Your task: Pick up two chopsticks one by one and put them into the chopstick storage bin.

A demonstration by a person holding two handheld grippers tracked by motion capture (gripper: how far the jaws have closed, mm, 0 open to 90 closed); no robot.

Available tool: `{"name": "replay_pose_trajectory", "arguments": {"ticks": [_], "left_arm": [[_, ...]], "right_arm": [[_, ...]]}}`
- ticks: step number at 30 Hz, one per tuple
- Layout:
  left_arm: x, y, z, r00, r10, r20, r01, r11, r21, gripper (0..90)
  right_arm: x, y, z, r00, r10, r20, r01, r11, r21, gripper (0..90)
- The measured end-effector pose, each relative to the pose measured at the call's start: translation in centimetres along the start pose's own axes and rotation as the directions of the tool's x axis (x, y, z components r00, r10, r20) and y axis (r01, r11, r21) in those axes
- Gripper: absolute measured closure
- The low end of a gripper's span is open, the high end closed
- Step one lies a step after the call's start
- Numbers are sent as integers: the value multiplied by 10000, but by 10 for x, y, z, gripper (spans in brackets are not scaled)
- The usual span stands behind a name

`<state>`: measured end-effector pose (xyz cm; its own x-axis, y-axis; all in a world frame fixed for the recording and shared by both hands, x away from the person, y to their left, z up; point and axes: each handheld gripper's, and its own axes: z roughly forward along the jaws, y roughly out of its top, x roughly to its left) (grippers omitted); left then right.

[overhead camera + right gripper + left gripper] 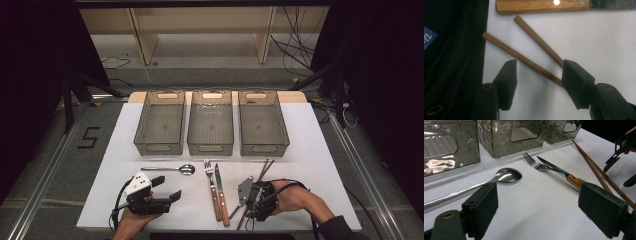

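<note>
A pair of brown chopsticks (261, 172) lies slanted on the white table, right of a wooden-handled knife (220, 192) and fork (211, 185). My right gripper (248, 210) is lowered over the chopsticks' near ends. In the right gripper view its jaws (541, 80) stand open astride both chopsticks (524, 58), which run under the right pad (576, 80); the left pad is clear of them. The knife handle (541, 5) lies just beyond. My left gripper (167, 188) rests near the front left, open (542, 207) over bare table, with a steel spoon (506, 175) ahead of it.
Three clear smoky bins (160, 122) (210, 122) (262, 122) stand in a row at the back of the table. The table's front edge (200, 231) is close behind both hands. The right gripper (620, 172) is at the far right of the left gripper view.
</note>
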<state>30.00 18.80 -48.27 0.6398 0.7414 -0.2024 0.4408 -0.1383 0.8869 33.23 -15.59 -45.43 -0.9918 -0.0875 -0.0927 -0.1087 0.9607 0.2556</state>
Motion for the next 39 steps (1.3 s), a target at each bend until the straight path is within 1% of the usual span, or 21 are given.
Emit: {"name": "replay_pose_trajectory", "arguments": {"ticks": [1, 2, 4, 7, 10, 11, 16, 19, 22, 28, 35, 39], "left_arm": [[0, 0, 0, 10000, 2, 0, -2, 10000, 2, 161], [0, 0, 0, 10000, 2, -1, -2, 10000, 2, 161], [0, 0, 0, 10000, 0, -1, 0, 10000, 2, 161], [0, 0, 0, 10000, 6, -1, -6, 10000, 14, 161], [0, 0, 0, 10000, 8, 0, -8, 10000, 15, 161], [0, 0, 0, 10000, 9, -1, -9, 10000, 15, 161], [0, 0, 0, 10000, 7, -4, -7, 10000, 18, 161], [0, 0, 0, 10000, 14, -6, -14, 10000, 24, 161], [0, 0, 0, 10000, 13, -7, -13, 10000, 21, 161], [0, 0, 0, 10000, 11, -6, -11, 10000, 25, 161], [0, 0, 0, 10000, -21, -7, 21, 10000, 20, 161], [0, 0, 0, 10000, 11, -14, -11, 10000, 38, 161]], "right_arm": [[0, 0, 1, 10000, -31, -25, 31, 9999, 104, 465], [0, 0, 3, 10000, -68, -8, 68, 10000, 71, 465], [-1, 1, 4, 9999, -106, 5, 106, 9998, 169, 468], [-2, 1, 8, 9995, -314, -39, 316, 9987, 388, 473], [-3, 0, 8, 9997, -223, -120, 227, 9991, 361, 490], [-2, 0, 8, 9998, -122, -159, 128, 9991, 413, 495], [-2, -1, 8, 9996, -199, -207, 207, 9990, 399, 546], [-2, -2, 7, 9995, -168, -268, 182, 9985, 514, 566], [-1, -2, 7, 9991, -307, -289, 322, 9980, 539, 595], [2, 2, 6, 9978, -550, -382, 582, 9946, 862, 647], [6, 0, 5, 9933, -846, -787, 941, 9876, 1255, 740], [9, 0, 4, 9915, -1023, -808, 1122, 9851, 1302, 763]]}}
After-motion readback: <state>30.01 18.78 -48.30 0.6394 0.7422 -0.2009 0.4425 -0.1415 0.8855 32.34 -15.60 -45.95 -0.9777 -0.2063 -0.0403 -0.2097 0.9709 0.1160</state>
